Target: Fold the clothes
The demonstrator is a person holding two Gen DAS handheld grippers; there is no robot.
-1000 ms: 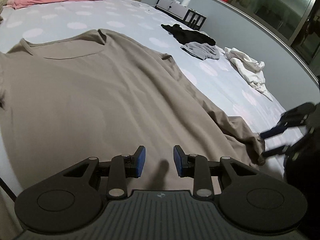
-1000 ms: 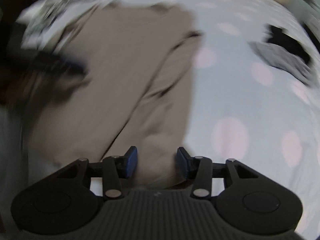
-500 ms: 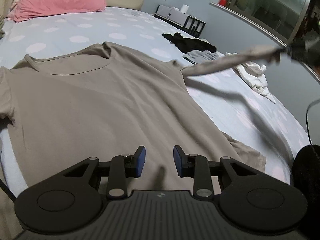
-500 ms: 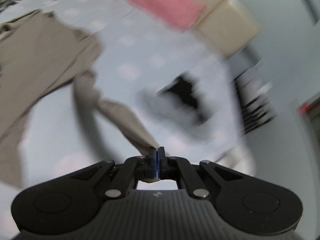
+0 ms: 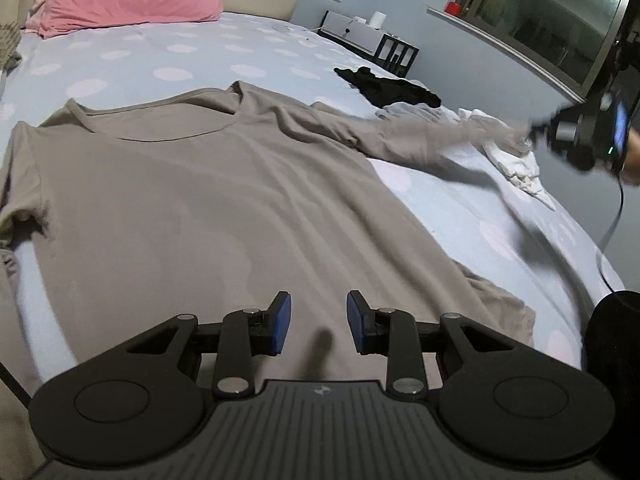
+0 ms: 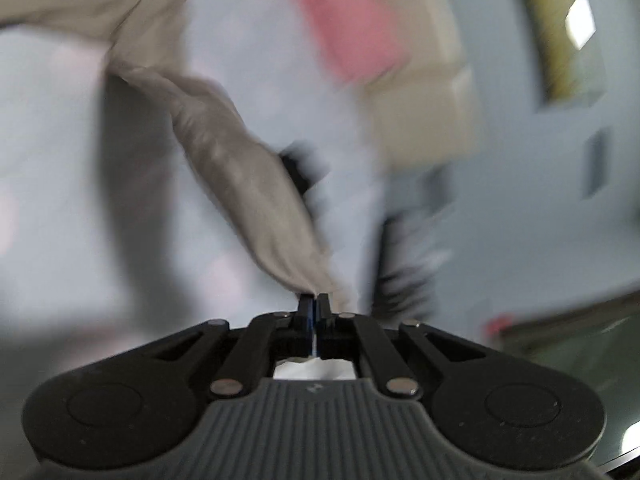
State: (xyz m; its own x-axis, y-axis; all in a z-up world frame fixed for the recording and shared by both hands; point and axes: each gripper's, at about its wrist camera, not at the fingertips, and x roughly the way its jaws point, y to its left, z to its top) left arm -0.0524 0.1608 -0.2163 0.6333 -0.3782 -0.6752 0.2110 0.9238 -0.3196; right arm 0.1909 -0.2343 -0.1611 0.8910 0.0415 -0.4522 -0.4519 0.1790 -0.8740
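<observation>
Tan shirt [image 5: 208,208] lies flat, front up, on bed [image 5: 460,216]. R claw [image 6: 313,300] pinched on sleeve [image 6: 240,176] end, pulling it out sideways, prob. to straighten. L claw [image 5: 319,316] released, hovering over hem.

Your right gripper [image 6: 313,300] closed on the sleeve [image 6: 248,176] and pulled it out sideways off the bed [image 5: 248,52].
</observation>
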